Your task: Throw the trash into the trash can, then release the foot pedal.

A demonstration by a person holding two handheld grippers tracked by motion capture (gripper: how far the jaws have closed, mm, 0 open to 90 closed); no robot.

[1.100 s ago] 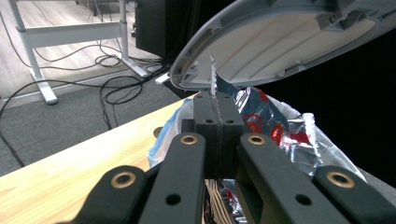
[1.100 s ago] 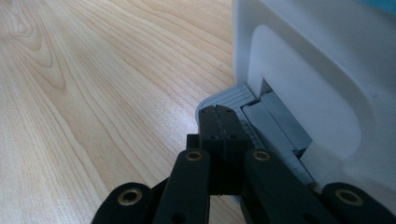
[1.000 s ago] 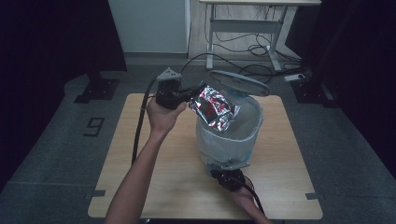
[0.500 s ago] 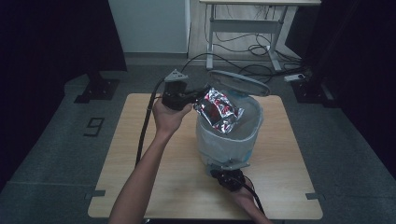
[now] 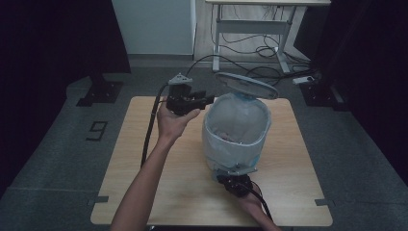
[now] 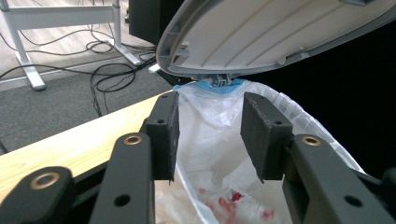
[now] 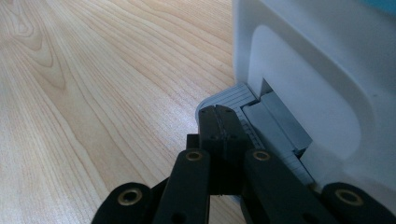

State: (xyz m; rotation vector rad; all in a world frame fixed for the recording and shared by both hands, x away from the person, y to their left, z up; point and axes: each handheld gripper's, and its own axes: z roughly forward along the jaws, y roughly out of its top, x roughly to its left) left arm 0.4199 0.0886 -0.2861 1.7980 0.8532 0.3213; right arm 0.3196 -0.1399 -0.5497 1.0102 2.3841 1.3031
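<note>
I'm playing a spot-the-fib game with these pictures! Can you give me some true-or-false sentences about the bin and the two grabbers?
1. The bin's lid is up. True.
2. The left gripper is squeezing a packet. False: its jaws have just been opening, with nothing between them.
3. Something red and white lies inside the bin's bag. True.
4. The right gripper has its jaws wide apart. False: they are shut, tips on the grey pedal.
5. The bin stands on the floor. False: it is on the wooden table.

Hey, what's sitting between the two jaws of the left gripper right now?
Nothing is held there. In the left gripper view the left gripper has just been opening; through its gap show the bin's white liner and the red-and-white packet lying inside.
</note>
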